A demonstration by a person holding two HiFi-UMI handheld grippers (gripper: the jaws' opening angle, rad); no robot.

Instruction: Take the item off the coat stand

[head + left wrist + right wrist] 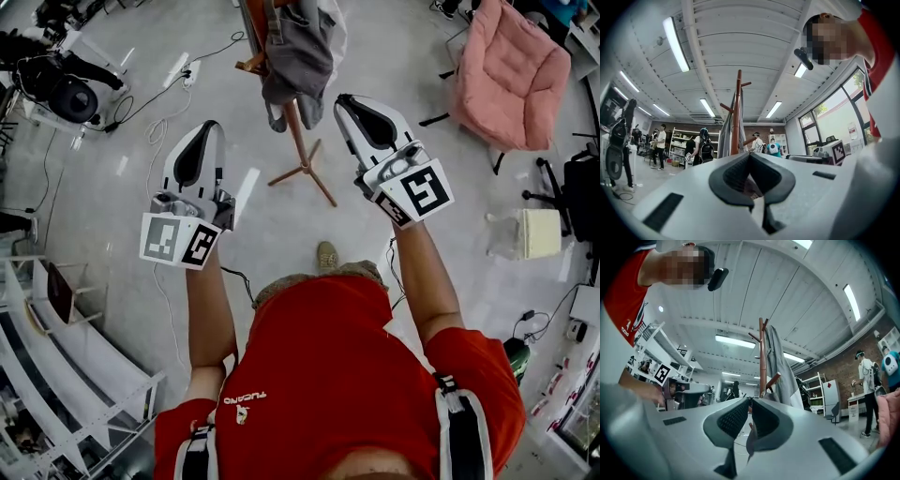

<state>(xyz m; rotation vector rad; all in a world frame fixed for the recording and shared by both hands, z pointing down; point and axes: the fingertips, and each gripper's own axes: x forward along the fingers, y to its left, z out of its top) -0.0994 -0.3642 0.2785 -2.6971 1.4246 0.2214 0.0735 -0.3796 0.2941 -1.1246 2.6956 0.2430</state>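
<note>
A wooden coat stand [300, 141] rises from the grey floor straight ahead of me, with a grey garment [298, 47] hanging from its top. My left gripper [210, 127] is held up short of the stand on its left side, jaws shut and empty. My right gripper [344, 101] hovers close to the stand's right side, just below the garment, also shut with nothing in it. From the left gripper [749, 154] the stand [737, 112] and garment [725, 138] show beyond the tips. Past the right gripper [751, 400] the stand [762, 357] and hanging garment [780, 362] appear close.
A pink armchair [511, 70] sits at the back right and a small pale stool [534, 232] to the right. Camera gear [56, 84] and cables with a power strip [183, 67] lie at the left. White shelving [56, 328] runs along the lower left. Several people [658, 145] stand in the background.
</note>
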